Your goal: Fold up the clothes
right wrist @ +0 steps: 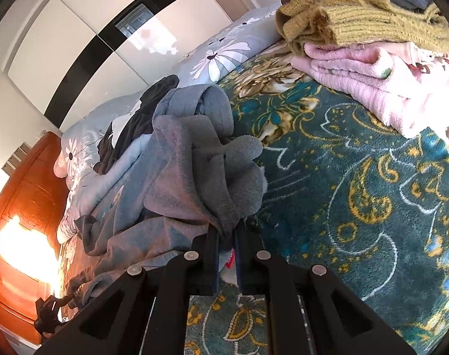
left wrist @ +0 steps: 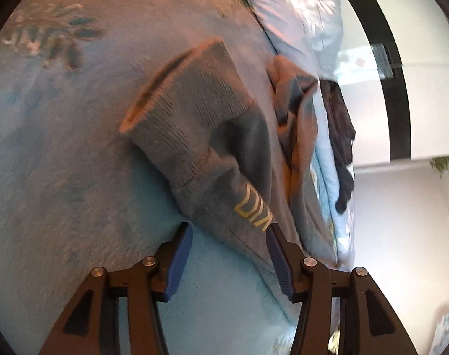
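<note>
Left wrist view: grey garment (left wrist: 200,136) spread across centre of frame on blue blanket (left wrist: 61,207), ribbed cuff toward upper left, yellow lettering at lower centre. Left gripper (left wrist: 228,261) seen at bottom centre, pads apart, nothing pinched; cloth edge lies just beside right-hand pad.

Right wrist view: same garment bunched at centre on patterned blanket (right wrist: 357,177). Right gripper (right wrist: 226,259) clamped narrow on grey fabric at bottom centre. Folded pile (right wrist: 372,53) noted upper right.

Step judged: sleeve laid down and let go, fold under way. Next called for: fresh edge to be taken by left gripper.

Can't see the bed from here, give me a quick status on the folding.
Left gripper open, grey garment lying between the jaws, unpinched. Right gripper shut on grey garment. Folded stack sits aside, nothing in the way.
</note>
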`<state>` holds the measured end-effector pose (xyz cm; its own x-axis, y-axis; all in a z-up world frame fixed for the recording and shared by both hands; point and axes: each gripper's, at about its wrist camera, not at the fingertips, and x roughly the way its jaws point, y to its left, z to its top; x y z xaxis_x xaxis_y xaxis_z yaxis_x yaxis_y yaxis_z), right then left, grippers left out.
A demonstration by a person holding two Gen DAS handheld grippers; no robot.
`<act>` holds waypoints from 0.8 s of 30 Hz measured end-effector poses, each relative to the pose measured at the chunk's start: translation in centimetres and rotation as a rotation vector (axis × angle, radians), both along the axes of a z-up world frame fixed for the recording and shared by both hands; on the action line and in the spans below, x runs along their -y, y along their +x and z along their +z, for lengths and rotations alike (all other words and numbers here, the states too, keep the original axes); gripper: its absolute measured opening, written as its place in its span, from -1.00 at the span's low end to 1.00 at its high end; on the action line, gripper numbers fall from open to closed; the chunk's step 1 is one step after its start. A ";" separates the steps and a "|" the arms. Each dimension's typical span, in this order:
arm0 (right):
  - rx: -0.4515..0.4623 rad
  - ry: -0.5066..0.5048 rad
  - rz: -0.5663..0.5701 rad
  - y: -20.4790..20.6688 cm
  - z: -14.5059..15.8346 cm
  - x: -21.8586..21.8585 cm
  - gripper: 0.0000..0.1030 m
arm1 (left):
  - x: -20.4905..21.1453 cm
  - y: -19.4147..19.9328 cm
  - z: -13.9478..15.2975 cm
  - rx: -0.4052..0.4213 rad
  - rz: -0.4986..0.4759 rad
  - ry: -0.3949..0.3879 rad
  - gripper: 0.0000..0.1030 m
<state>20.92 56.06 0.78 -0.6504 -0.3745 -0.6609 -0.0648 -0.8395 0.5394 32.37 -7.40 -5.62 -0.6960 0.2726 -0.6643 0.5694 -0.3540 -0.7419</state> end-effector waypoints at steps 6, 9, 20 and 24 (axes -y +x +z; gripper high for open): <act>0.000 0.011 0.006 0.1 0.1 0.2 -0.82 | 1.6 0.5 -0.2 -0.005 0.075 -0.039 -0.04; 0.003 0.012 0.002 0.1 0.1 0.3 -0.82 | 2.1 0.5 -0.5 0.003 0.086 -0.049 -0.79; -0.127 -0.026 0.055 -0.8 6.3 1.2 -0.83 | 6.4 -6.2 14.0 -0.303 -0.018 -0.250 -0.83; -0.139 -0.018 0.093 1.9 6.0 1.7 -0.83 | 7.0 -3.6 12.1 -0.238 -0.017 -0.288 -0.83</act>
<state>22.86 54.38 6.81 -0.6972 -0.4484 -0.5593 0.0897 -0.8286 0.5526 28.78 -14.36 6.47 -0.8370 0.1111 -0.5358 0.3857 -0.5749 -0.7216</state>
